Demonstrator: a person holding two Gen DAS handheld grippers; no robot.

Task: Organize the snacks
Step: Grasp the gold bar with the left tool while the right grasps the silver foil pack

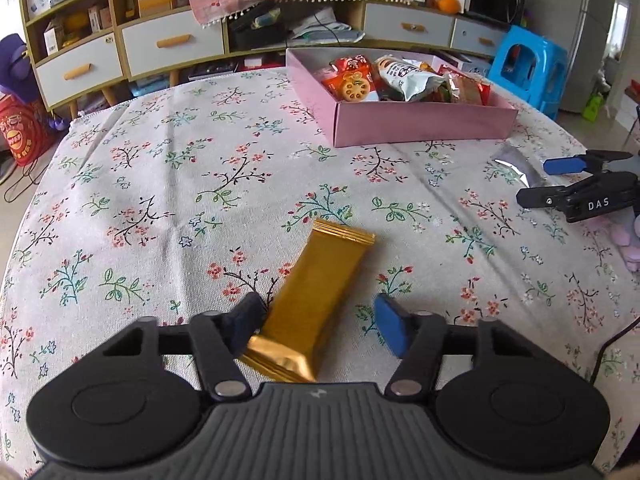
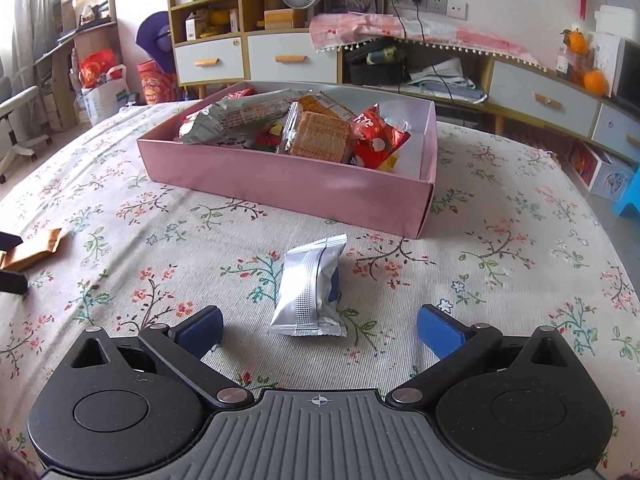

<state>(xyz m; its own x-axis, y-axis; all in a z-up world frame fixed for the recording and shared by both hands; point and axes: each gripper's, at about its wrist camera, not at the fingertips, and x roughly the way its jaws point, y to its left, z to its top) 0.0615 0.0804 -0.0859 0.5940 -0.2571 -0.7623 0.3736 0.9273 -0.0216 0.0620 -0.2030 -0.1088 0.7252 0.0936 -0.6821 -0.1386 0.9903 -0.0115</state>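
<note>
Snacks (image 2: 320,136) in box (image 2: 280,184), foil packet (image 2: 308,292) before it

We see worktop (image 2: 520,240): woven cloth, matt, floral print | gold bar (image 1: 320,280): glossy foil wrapper | silver pack (image 2: 310,292): shiny crinkled foil | box (image 2: 280,184): pink card, faint sheen | left hand-held gripper (image 1: 318,326): matt black plastic, blue pads, metal pins | cabinet (image 2: 256,60): wood, smooth pale drawer fronts

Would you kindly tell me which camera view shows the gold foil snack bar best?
The left wrist view: the gold foil snack bar lies whole between the left gripper's fingers. The right wrist view shows only its end at the left edge.
</note>
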